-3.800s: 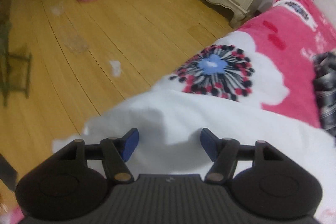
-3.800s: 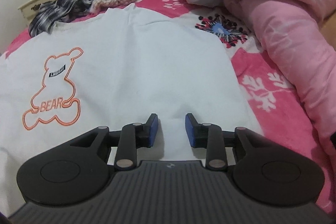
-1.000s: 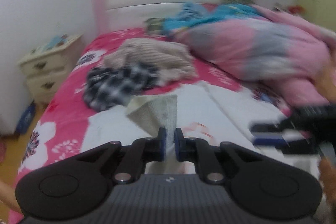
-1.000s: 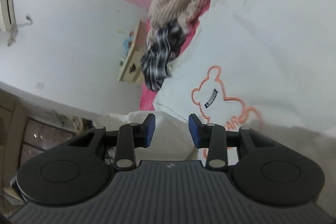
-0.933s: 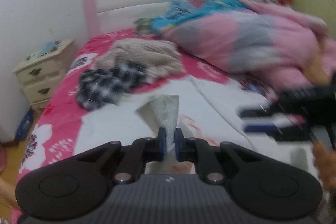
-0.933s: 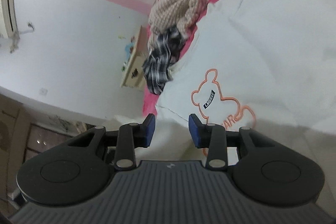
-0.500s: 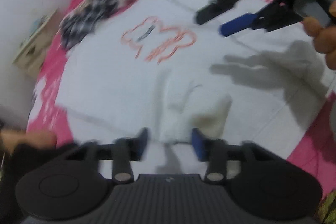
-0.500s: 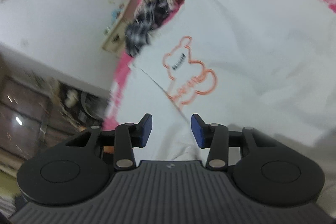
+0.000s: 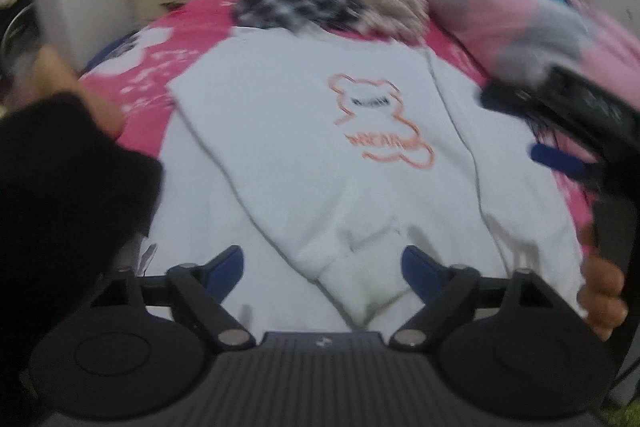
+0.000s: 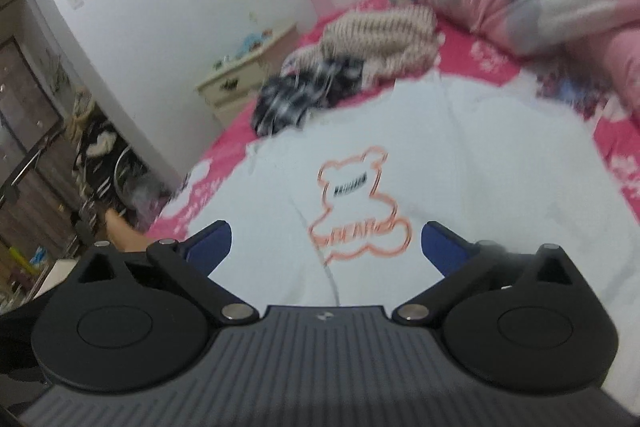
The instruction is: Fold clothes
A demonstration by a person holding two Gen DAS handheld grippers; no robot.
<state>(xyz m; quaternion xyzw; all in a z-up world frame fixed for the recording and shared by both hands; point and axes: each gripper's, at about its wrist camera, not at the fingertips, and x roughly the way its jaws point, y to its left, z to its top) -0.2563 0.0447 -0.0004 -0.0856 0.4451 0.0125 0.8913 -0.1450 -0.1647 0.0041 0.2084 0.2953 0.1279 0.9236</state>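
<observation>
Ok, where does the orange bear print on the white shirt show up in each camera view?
Left wrist view: the orange bear print sits just right of centre, above the open jaws.
Right wrist view: the print is at centre, between the two blue pads.
Shared landmark: the black-and-white checked garment beyond the shirt.

Orange "BEAR" under bear outline on white sweatshirt point(image 10: 460, 163); small black label unreadable.

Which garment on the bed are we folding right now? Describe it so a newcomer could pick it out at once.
Start at the pink bed: the white sweatshirt lies spread flat across its near half. Beyond it, toward the headboard, sit a crumpled black-and-white plaid garment and a beige knit. Only the sweatshirt carries an orange bear outline.
</observation>
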